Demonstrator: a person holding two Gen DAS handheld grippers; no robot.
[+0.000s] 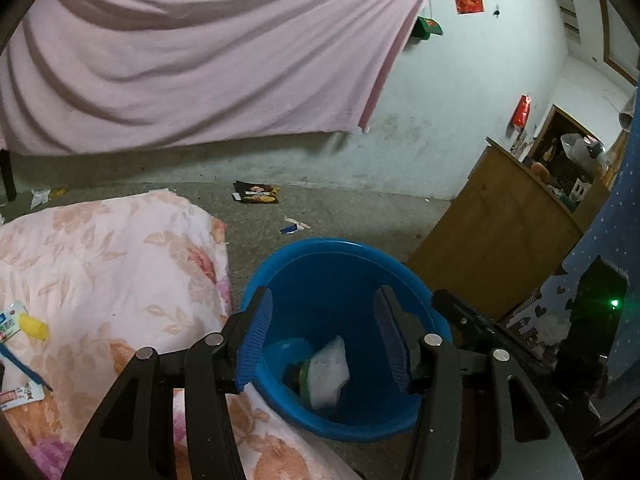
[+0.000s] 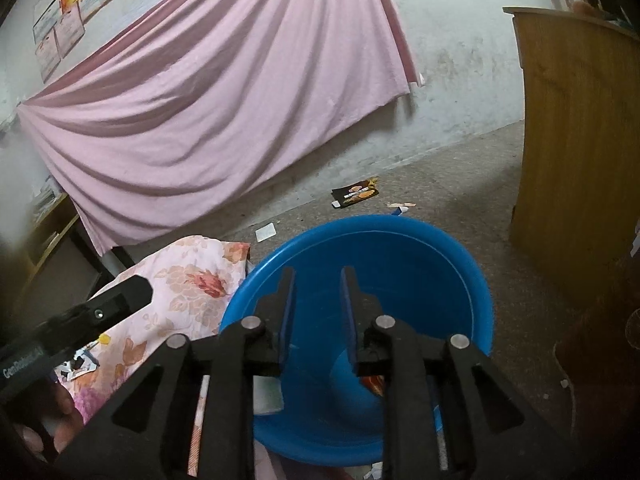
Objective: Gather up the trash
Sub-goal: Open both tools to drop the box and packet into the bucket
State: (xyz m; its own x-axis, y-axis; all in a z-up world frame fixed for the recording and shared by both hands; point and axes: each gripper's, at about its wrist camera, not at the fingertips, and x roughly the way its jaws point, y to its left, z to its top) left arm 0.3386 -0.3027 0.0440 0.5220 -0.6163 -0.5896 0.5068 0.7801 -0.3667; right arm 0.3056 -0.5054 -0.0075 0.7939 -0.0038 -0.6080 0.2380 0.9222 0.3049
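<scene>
A blue bucket (image 1: 352, 264) stands on the floor beside a floral bed cover; it also shows in the right wrist view (image 2: 460, 280). Inside lie a white wrapper (image 1: 329, 372) and a red wrapper (image 2: 376, 385). My left gripper (image 1: 324, 320) is open and empty above the bucket's mouth. My right gripper (image 2: 318, 300) is open with a narrower gap and empty, also over the bucket. On the bed at the left lie a yellow piece (image 1: 34, 326) and small packets (image 1: 10, 322). A black snack bag (image 1: 256, 193) and a small blue-white scrap (image 1: 294, 226) lie on the floor.
A floral bed cover (image 1: 120, 264) fills the left. A pink sheet (image 1: 200, 52) hangs on the far wall. A wooden cabinet (image 1: 496, 232) stands right of the bucket. White paper scraps (image 2: 266, 233) lie on the floor.
</scene>
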